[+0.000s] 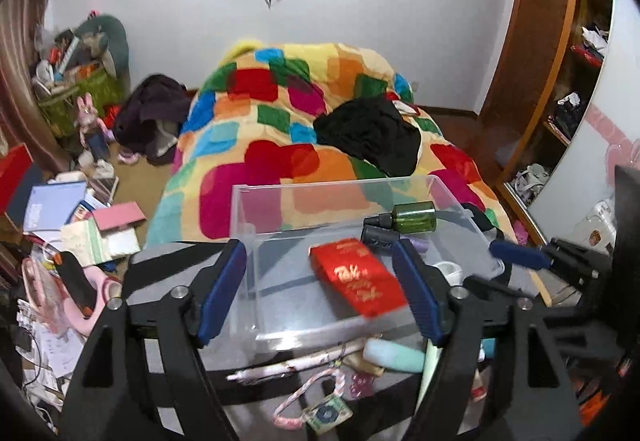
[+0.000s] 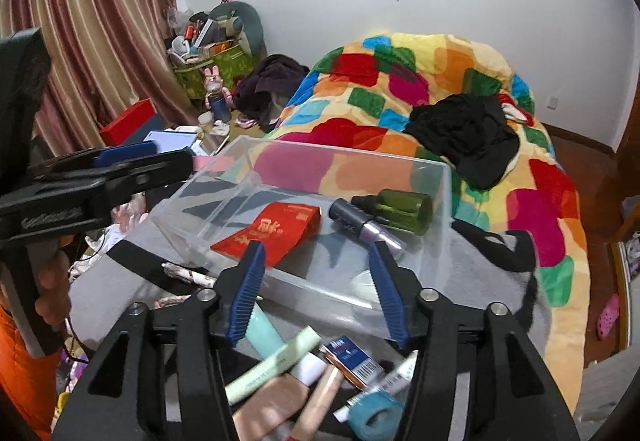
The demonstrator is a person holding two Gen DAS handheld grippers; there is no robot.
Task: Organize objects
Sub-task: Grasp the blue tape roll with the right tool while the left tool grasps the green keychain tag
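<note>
Nearest, loose items: A heap of small toiletries lies on the grey cloth in front of the clear box: a mint tube (image 2: 266, 333), a pale green tube (image 2: 276, 367), a beige stick (image 2: 320, 401), a blue-and-white carton (image 2: 352, 361) and a roll of teal tape (image 2: 374, 415).
Right gripper (image 2: 318, 291): Its blue fingers (image 2: 246, 295) stand apart and hold nothing, poised over the heap at the near wall of the box.
Left gripper (image 1: 320, 291): Its fingers (image 1: 222, 291) are also spread wide and empty, framing the box from the near side.
Clear box (image 2: 440, 177): A shallow, see-through plastic tray rests on the cloth at the foot of the bed. It looks stiff but light, and its smooth walls would likely slip in a pinch.
Inside the box: A red packet (image 2: 272, 233) lies flat; a dark cap with a lilac body (image 2: 362, 227) and a green bottle (image 2: 404, 211) lie on their sides, touching.
Handling judgement: The tubes look light and squashy, best pinched across the middle. The carton seems stiff, and the tape roll rigid.
Further off: A patchwork blanket (image 2: 440, 81) covers the bed, with black clothing (image 2: 464, 137) on it.
Hard to tell: The lower ends of the heap are cut off by the gripper frame, the labels are unreadable, and a white round shape under the box cannot be named.
</note>
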